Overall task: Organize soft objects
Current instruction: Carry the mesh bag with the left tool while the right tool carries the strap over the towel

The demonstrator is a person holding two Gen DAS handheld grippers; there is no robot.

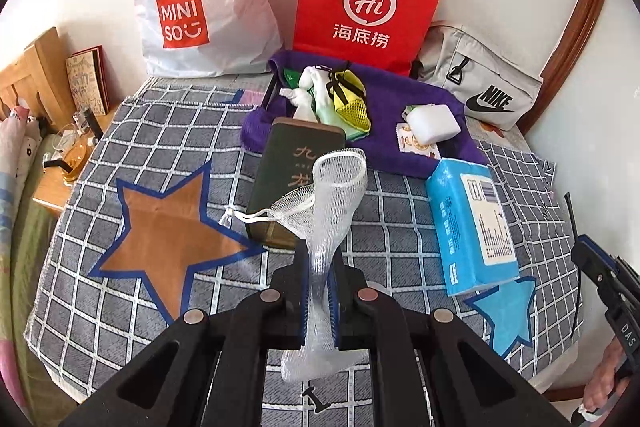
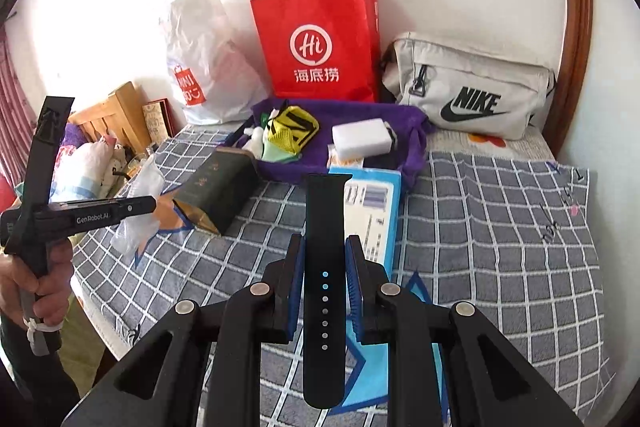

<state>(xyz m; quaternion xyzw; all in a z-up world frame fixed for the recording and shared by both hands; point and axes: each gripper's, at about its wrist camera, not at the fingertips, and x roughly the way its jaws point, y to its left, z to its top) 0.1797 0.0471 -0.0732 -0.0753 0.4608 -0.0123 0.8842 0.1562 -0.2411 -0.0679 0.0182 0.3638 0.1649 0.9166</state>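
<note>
The left claw [image 1: 319, 291] is raised above the checked cloth [image 1: 120, 163], level and aimed toward the wall, its blue pads clamped on a white net pouch [image 1: 332, 211]. The pouch stands up out of the grip, its drawstring trailing left. In the right wrist view a bare hand [image 2: 36, 279] grips that tool's handle at the worktop's left edge.

Beyond lies a dark box [image 1: 296, 167], then a purple towel [image 1: 400, 107] carrying a yellow mesh bag [image 1: 352, 99] and a white sponge [image 1: 436, 121]. A blue tissue pack [image 1: 468, 223] lies nearer, to the right.

The right claw [image 2: 325, 267] hovers over the tissue pack, clamped on a black strap [image 2: 324, 227] that points forward between the pads.
</note>
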